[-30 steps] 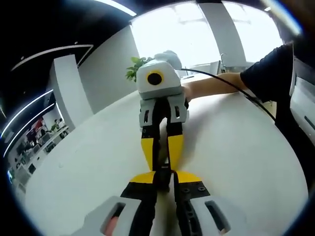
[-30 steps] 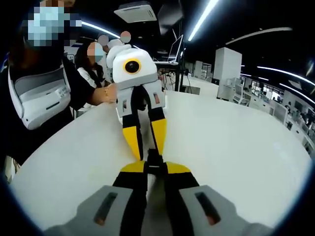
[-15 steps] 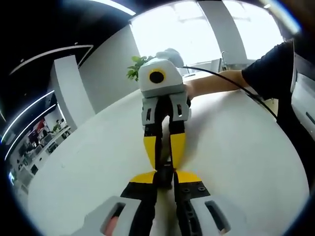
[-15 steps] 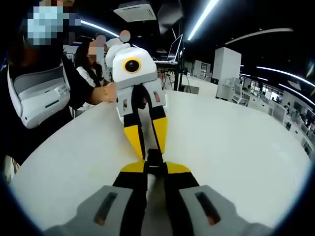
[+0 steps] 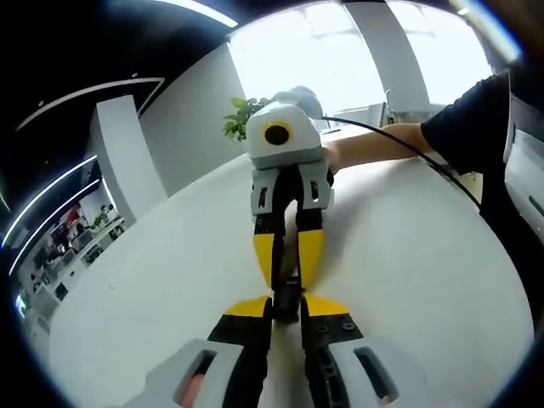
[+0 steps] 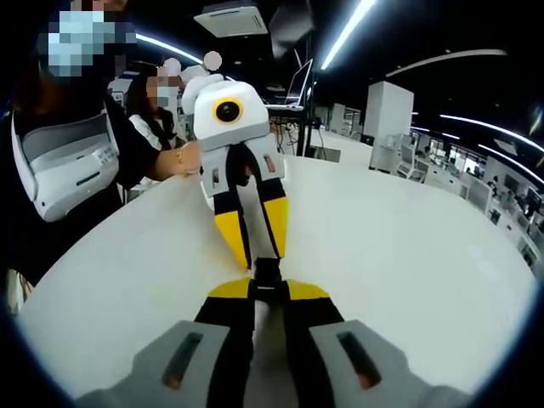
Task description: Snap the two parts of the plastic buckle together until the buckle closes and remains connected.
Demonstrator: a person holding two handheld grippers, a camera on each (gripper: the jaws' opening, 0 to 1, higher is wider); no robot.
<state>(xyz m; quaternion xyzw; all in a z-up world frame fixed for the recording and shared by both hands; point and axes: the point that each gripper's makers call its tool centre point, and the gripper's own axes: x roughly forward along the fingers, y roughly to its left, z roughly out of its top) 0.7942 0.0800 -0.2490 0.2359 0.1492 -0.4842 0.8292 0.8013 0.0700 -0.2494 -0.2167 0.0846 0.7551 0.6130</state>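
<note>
Black plastic buckle (image 5: 287, 299), 1 item in 2 parts, held above a white bench (image 5: 153, 280) between 2 tools that face each other tip to tip. Left hand-held gripper (image 5: 286, 308): black jaws with yellow ends, drawn in narrow and clamped on the near part of the buckle in the left gripper view. Opposite it in that view, the right hand-held gripper (image 5: 287, 274) reaches in from the far side, yellow tips pinched close on the other part; a cable (image 5: 399, 144) trails from it along a person's forearm (image 5: 374, 146). A potted plant (image 5: 240, 119) stands at the far bench edge. In the right gripper view the same pairing is mirrored: the right tool's jaws hold a dark piece at their tips, and the left tool's yellow tips meet it from beyond. Progress, as judged: the 2 parts are aligned and touching or partly inserted, with no gap visible between the tips; whether the latch has clicked cannot be told, the joint being hidden by the jaws. Remaining, as judged: a final push together, then a check that the buckle stays joined. Containers: 0 visible on the bench. 2 people stand at the left bench edge in the right gripper view.
</note>
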